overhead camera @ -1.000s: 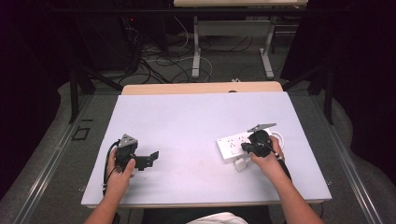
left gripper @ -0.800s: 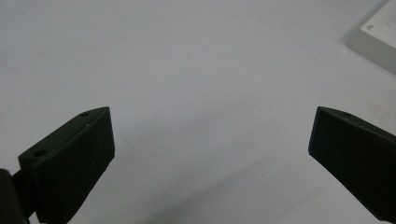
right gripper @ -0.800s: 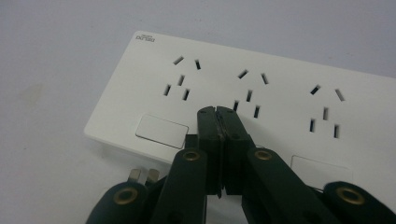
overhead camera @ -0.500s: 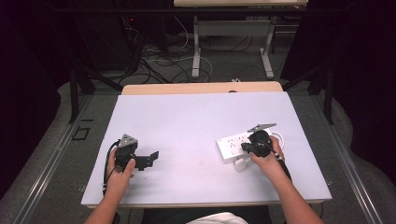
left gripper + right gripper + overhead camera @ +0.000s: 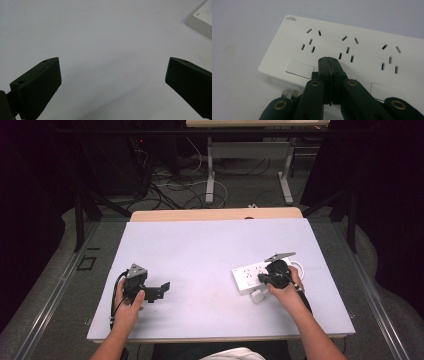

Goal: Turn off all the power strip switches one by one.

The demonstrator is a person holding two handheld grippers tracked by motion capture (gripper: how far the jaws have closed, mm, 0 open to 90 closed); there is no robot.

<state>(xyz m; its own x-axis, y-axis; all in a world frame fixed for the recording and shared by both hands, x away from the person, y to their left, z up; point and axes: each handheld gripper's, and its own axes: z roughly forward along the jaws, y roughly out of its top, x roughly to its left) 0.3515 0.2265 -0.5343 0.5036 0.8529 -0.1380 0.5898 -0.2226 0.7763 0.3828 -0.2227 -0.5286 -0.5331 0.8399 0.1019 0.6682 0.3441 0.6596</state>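
Note:
A white power strip (image 5: 248,276) with three socket groups (image 5: 348,47) lies on the right part of the table. My right gripper (image 5: 263,278) hovers over its near edge, jaws pressed flat together with nothing between them, tips (image 5: 328,60) above the strip's face. A small white plug (image 5: 258,296) lies just in front of the strip; its metal prongs (image 5: 288,93) show beside my jaws. My left gripper (image 5: 161,290) rests at the table's left, pointing right, jaws wide apart (image 5: 112,82) over bare table. The strip's corner (image 5: 202,21) shows far off.
The pale tabletop (image 5: 210,250) has a wooden strip (image 5: 215,214) along its far edge. Beyond it, cables (image 5: 175,185) and the metal legs of another desk (image 5: 210,170) are on the floor. Dark surroundings flank both sides.

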